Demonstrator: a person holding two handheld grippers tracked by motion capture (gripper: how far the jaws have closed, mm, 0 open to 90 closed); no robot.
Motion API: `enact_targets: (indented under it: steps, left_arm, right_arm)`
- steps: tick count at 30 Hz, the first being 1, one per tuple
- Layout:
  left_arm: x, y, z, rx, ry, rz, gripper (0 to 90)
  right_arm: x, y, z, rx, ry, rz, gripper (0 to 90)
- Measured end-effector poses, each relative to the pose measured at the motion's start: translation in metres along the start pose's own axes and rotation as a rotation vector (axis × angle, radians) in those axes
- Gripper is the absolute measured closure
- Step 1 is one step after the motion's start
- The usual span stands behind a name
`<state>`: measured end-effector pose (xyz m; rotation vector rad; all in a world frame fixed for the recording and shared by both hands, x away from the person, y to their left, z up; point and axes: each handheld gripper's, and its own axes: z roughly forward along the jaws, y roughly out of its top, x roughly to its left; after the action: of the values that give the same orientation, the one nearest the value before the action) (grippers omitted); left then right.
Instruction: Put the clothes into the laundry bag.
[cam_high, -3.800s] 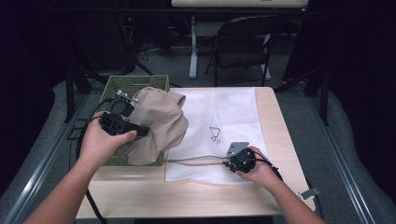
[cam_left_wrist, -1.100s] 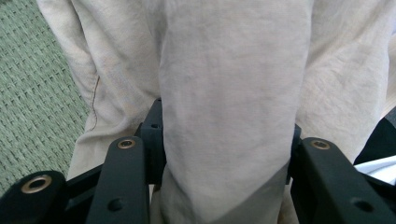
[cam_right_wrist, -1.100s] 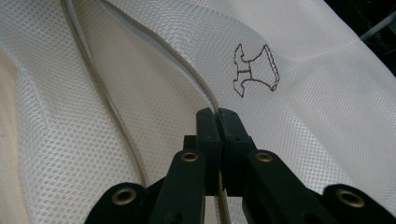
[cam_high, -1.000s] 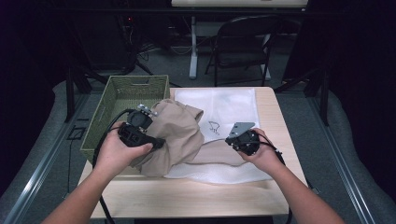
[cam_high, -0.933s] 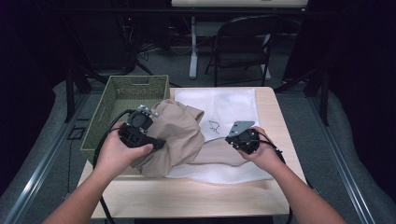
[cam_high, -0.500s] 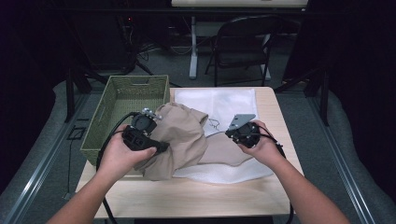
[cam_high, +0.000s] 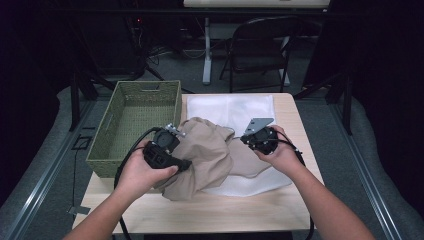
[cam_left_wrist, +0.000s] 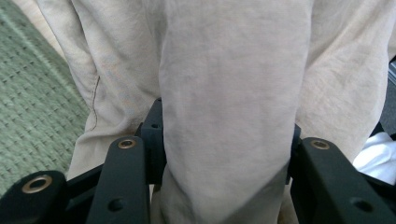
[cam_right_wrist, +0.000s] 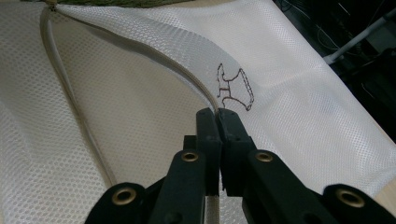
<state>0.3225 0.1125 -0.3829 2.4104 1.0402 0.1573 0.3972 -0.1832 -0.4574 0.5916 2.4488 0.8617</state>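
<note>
No readable text, numbers or brands anywhere; only mark is a dark stitched emblem (cam_right_wrist: 235, 88), illegible, on the white mesh bag (cam_right_wrist: 140, 140), centre-right of right gripper view.

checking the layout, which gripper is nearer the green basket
Left. The left gripper holds the beige garment right beside the green basket; the right gripper is across the garment, over the white mesh bag.

Table (cam_high: 250, 207) lit from above, room behind dark — high view soft, slightly grainy; gripper views sharp, evenly bright.
</note>
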Motion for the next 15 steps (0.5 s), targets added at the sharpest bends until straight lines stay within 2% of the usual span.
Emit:
enact_targets:
  steps: [5,15]
  left_arm:
    - [-0.011,-0.004,0.007,0.001,-0.014,0.017,54.2]
    - [-0.020,-0.013,0.017,0.013,-0.037,0.036,54.3]
  right_arm:
    - [0.000,0.000,0.001,-0.003,-0.001,0.004,88.1]
    - [-0.001,0.001,0.001,0.000,0.002,0.000,88.1]
